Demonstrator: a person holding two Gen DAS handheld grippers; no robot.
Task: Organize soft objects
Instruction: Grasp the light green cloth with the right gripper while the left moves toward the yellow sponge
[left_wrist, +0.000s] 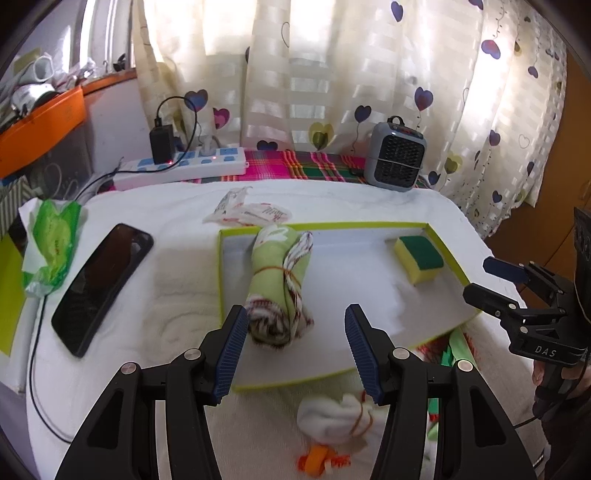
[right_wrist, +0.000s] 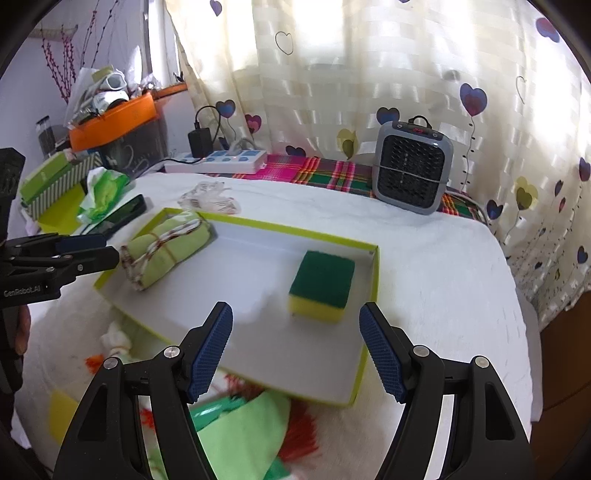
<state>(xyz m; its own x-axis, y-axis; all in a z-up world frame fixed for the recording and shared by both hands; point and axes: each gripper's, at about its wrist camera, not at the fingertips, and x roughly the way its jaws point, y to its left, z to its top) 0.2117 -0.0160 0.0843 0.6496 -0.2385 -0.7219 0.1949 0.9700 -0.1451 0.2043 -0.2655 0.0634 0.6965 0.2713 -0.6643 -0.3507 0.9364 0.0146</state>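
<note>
White-draped counter (left_wrist: 155, 258) under heart-print curtains. Rolled towel (left_wrist: 280, 284) in tray (left_wrist: 454, 266), left end, long axis running straight away from left gripper (left_wrist: 293, 350), near end just between its wide-apart fingers. Sponge (right_wrist: 321, 286) at tray's right end, just ahead of right gripper (right_wrist: 295, 350), likewise spread, empty. White bundle (left_wrist: 332, 411) outside, nearer left.

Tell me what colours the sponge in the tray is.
The sponge is dark green on top, yellow underneath; clearest in the right wrist view.
</note>
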